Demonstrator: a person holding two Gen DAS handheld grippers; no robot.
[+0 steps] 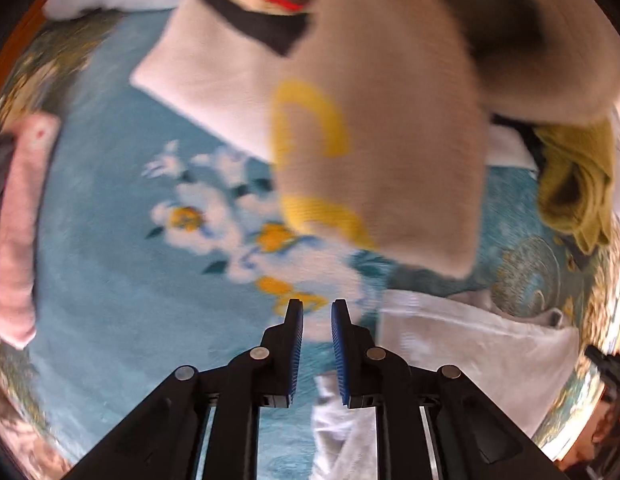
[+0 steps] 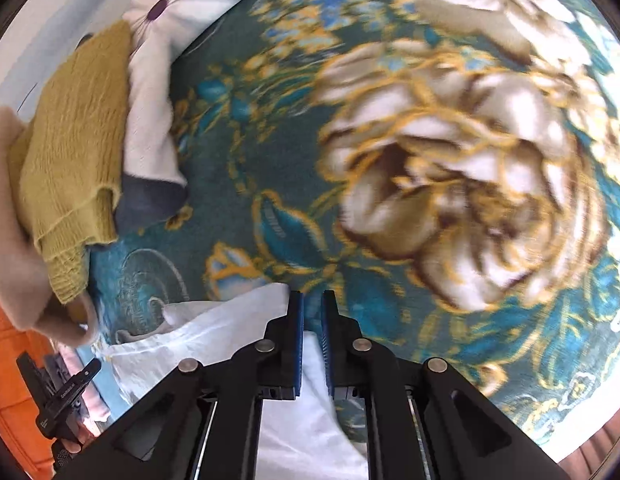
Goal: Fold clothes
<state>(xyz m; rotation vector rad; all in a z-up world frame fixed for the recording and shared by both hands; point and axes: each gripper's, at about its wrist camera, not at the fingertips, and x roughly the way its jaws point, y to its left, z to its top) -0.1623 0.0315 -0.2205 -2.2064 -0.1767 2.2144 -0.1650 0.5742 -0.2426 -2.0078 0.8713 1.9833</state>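
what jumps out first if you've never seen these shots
The big beige sweater with yellow markings fills the upper middle of the left wrist view, blurred above the teal floral blanket. In the right wrist view, a huge cream-and-gold printed flower dominates that blanket, with a mustard knit garment at left.

Bright daylight, perhaps from three o'clock; motion blur smears the floral blanket (image 2: 450, 184), fisheye bends edges, corners black.
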